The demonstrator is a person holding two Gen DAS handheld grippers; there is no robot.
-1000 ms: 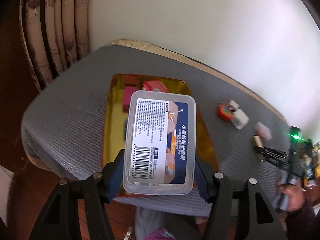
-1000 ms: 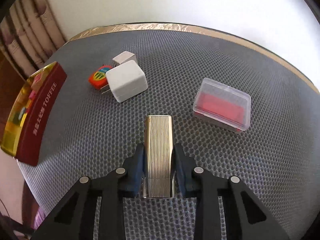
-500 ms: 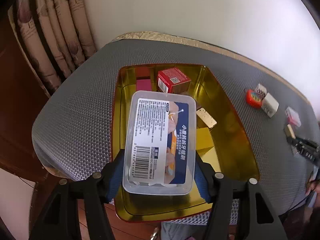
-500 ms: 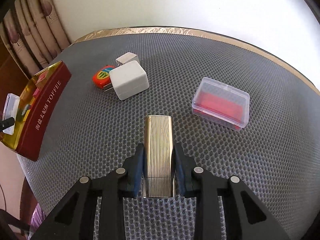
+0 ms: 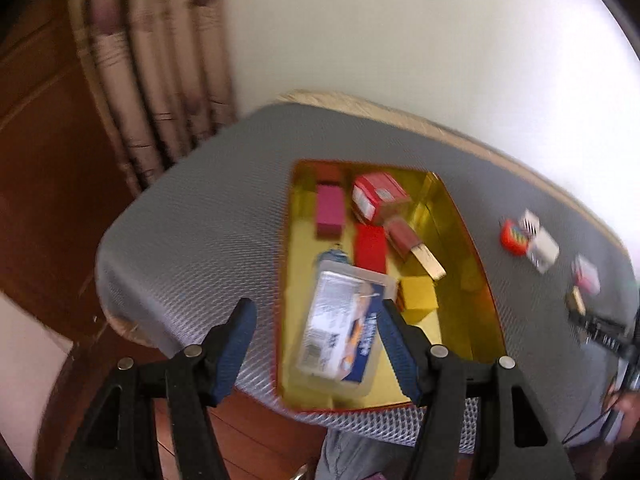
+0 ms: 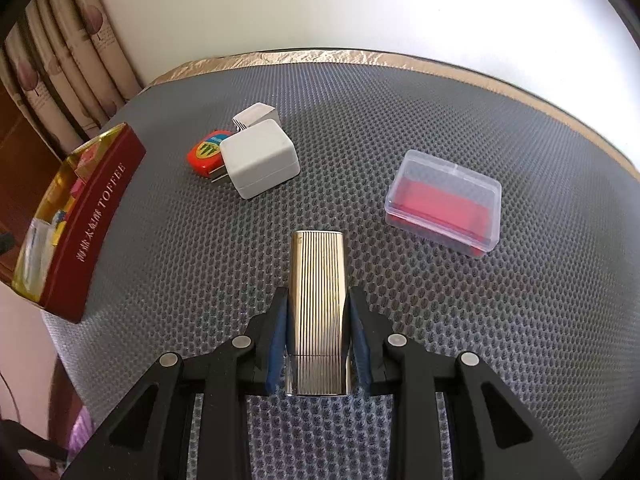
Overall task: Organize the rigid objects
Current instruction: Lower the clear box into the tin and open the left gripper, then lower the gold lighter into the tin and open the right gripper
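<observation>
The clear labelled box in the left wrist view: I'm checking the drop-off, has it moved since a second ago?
Yes. The clear labelled box has left the left claw and lies tilted in the gold tin, beside the yellow block.

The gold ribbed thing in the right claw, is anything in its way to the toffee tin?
Nothing visible blocks it. The right claw holds the gold ribbed case; bare grey mat lies between it and the toffee tin. The white charger and orange tape measure sit farther back, off that path.

We see a grey mesh mat [image 6: 400, 128] over the gold-edged table [image 6: 320, 56], patterned curtains [image 5: 152, 80], white wall [image 6: 360, 4], wooden floor [image 5: 260, 448].
</observation>
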